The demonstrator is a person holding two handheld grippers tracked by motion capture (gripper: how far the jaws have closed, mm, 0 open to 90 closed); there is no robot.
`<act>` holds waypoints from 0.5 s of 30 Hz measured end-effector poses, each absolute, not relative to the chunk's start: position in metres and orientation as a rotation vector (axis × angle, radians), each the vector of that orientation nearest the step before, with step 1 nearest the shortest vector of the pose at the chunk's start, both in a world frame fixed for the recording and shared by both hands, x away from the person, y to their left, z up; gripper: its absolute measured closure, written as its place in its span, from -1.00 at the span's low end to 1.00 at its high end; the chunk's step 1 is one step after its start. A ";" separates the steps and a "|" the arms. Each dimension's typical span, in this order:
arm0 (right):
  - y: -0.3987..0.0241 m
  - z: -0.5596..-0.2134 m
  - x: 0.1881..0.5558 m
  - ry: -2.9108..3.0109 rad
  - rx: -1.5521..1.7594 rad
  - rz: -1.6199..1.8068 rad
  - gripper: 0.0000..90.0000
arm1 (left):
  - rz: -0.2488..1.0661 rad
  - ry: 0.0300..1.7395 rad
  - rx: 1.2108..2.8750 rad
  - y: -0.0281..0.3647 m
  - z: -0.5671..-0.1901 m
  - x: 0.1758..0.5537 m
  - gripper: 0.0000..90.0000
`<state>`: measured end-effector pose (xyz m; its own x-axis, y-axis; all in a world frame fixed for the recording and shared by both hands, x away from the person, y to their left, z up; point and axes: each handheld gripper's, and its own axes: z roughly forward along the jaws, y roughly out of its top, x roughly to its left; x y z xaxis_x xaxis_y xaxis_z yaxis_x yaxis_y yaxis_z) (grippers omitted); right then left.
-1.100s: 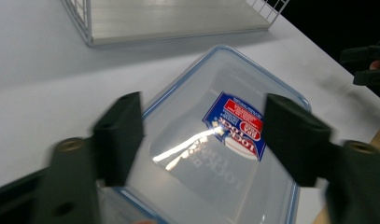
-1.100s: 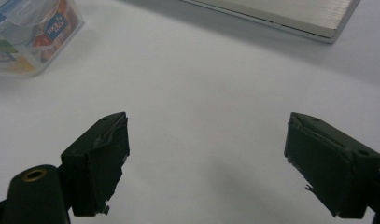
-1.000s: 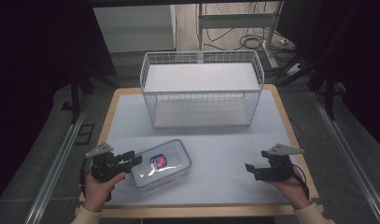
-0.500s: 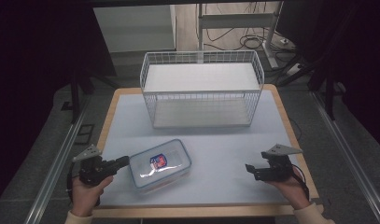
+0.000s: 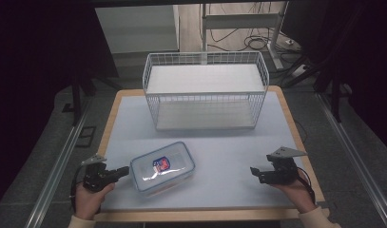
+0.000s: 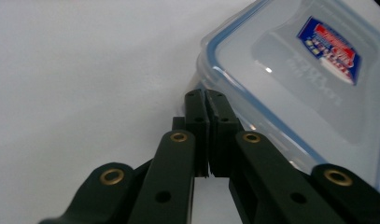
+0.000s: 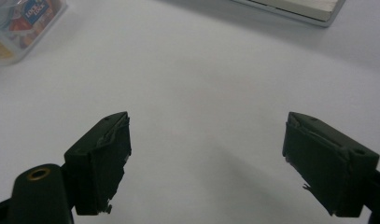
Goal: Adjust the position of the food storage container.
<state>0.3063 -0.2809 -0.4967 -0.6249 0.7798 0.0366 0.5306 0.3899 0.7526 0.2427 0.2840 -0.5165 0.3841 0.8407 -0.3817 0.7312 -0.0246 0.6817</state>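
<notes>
A clear plastic container (image 5: 162, 166) with a blue-rimmed lid and a red and blue label lies flat on the white table, front left of centre. My left gripper (image 5: 127, 171) is shut, its tips at the container's left end. In the left gripper view the jaws (image 6: 205, 95) meet with nothing between them, right beside the container's corner (image 6: 295, 84); they have just been closing. My right gripper (image 5: 253, 172) rests low at the front right, apart from the container. Its jaws (image 7: 206, 130) stand open over bare table, with the container (image 7: 19, 23) far off at the upper left.
A white wire basket (image 5: 205, 61) stands at the back centre of the table (image 5: 219, 142), holding nothing that I can see. The table's wooden edge (image 5: 196, 216) runs along the front. A floor rail, cables and a stand lie beyond the table.
The left gripper has sunk and drawn back a little toward the front left, off the container's end, and its jaws have closed. The right gripper and the container have stayed put.
</notes>
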 end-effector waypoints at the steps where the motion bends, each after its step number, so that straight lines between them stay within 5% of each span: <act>1: -0.281 -0.497 0.306 2.330 1.143 1.083 -0.66 | 0.159 1.376 1.780 0.284 -0.516 0.243 0.98; 15: -0.282 -0.498 0.307 2.333 1.143 1.067 -0.66 | 0.115 1.395 1.811 0.279 -0.527 0.247 0.99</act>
